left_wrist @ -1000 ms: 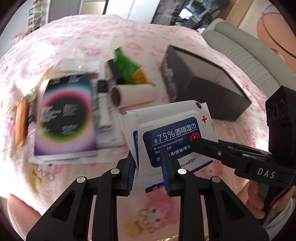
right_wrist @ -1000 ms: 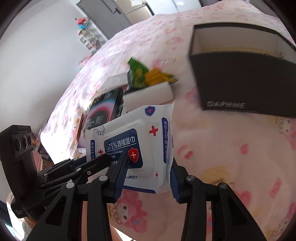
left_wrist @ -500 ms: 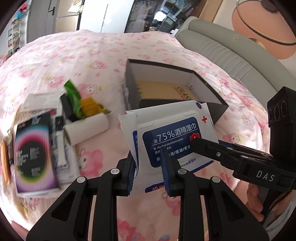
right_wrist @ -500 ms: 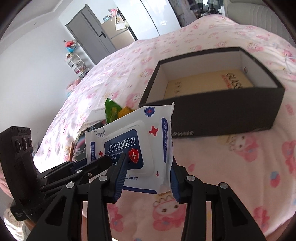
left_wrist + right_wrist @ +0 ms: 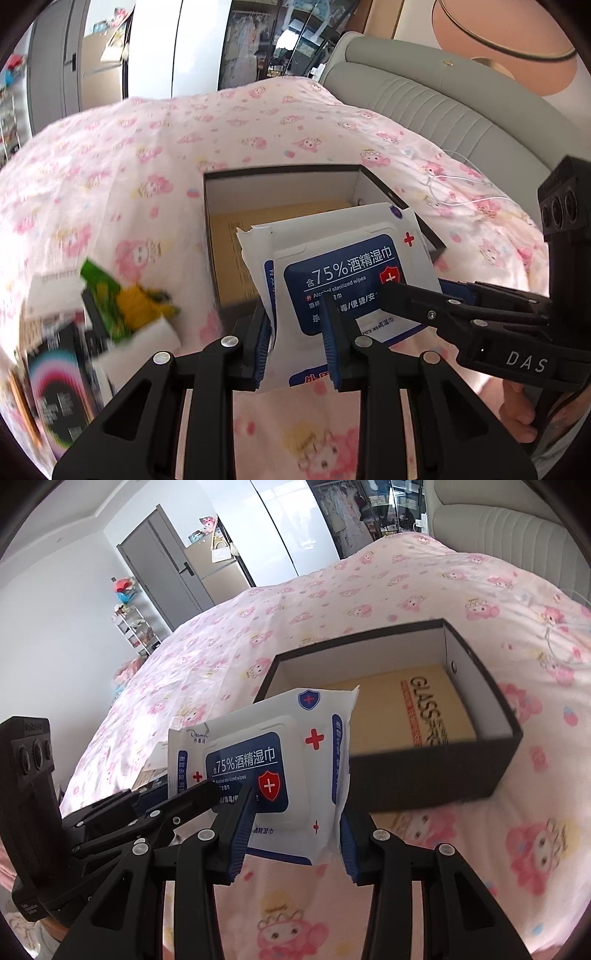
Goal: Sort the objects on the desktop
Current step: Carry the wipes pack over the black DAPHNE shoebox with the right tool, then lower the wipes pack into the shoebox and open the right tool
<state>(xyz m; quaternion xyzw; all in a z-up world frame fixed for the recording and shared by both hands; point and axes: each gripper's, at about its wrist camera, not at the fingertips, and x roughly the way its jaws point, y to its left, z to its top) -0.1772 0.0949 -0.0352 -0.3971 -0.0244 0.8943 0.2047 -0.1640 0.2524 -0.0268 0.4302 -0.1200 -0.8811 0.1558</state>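
Note:
A white and blue pack of alcohol wipes (image 5: 343, 273) is held in the air by both grippers, just in front of an open black box (image 5: 280, 177). My left gripper (image 5: 295, 347) is shut on the pack's near left end. My right gripper (image 5: 291, 830) is shut on the same pack (image 5: 266, 760), its jaws across the pack's width. The black box (image 5: 424, 779) has white inner walls and a tan card marked GLASS (image 5: 424, 709) on its floor. Each gripper shows in the other's view.
All lies on a bed with a pink cartoon sheet (image 5: 184, 147). At the left are a green and yellow packet (image 5: 122, 299), a white roll (image 5: 147, 339) and a black rainbow-printed box (image 5: 55, 387). A grey padded headboard (image 5: 443, 99) is behind.
Both grippers have carried the pack to the right and forward, from over the pile of items toward the black box, which now sits directly ahead.

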